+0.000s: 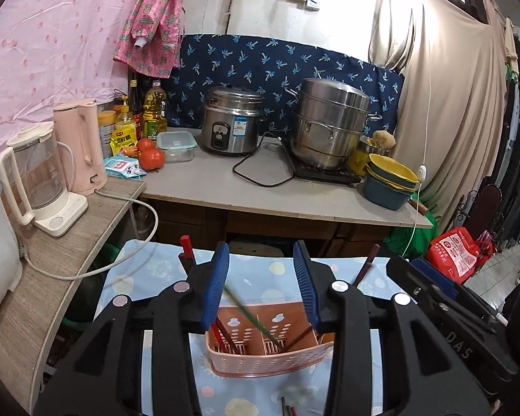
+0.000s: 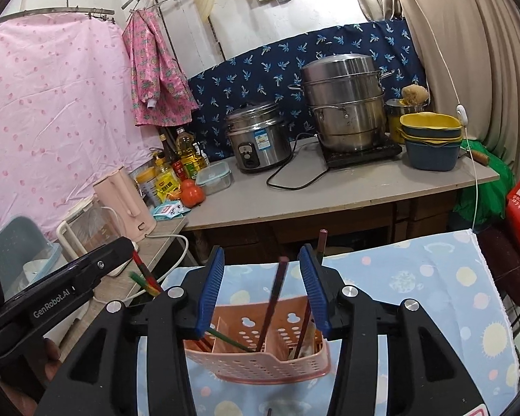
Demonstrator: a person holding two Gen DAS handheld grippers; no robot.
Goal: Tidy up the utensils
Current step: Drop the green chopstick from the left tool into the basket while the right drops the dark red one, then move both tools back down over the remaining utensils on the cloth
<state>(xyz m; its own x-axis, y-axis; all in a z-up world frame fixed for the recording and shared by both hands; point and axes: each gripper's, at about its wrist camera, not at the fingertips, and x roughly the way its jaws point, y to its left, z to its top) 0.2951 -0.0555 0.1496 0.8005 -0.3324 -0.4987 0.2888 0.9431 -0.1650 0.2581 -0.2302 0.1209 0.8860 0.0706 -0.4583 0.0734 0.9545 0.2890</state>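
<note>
A pink perforated utensil holder (image 1: 270, 353) (image 2: 260, 357) with several compartments stands on a small table with a light blue cloth (image 1: 260, 274) (image 2: 416, 277). Red, dark and green chopsticks (image 1: 246, 312) (image 2: 274, 298) lean in its compartments. My left gripper (image 1: 265, 284) is open, just above the holder, with a green chopstick leaning between its blue pads. My right gripper (image 2: 265, 291) is open above the holder, with a dark chopstick standing between its pads. Each gripper shows at the edge of the other's view. More chopsticks (image 1: 287, 407) lie on the cloth near the front.
Behind the small table is a counter (image 1: 260, 187) with a rice cooker (image 1: 230, 124), a steamer pot (image 1: 329, 124), stacked bowls (image 1: 390, 180), tomatoes, bottles and a lidded box. A side shelf (image 1: 69, 228) on the left carries two kettles and a cable.
</note>
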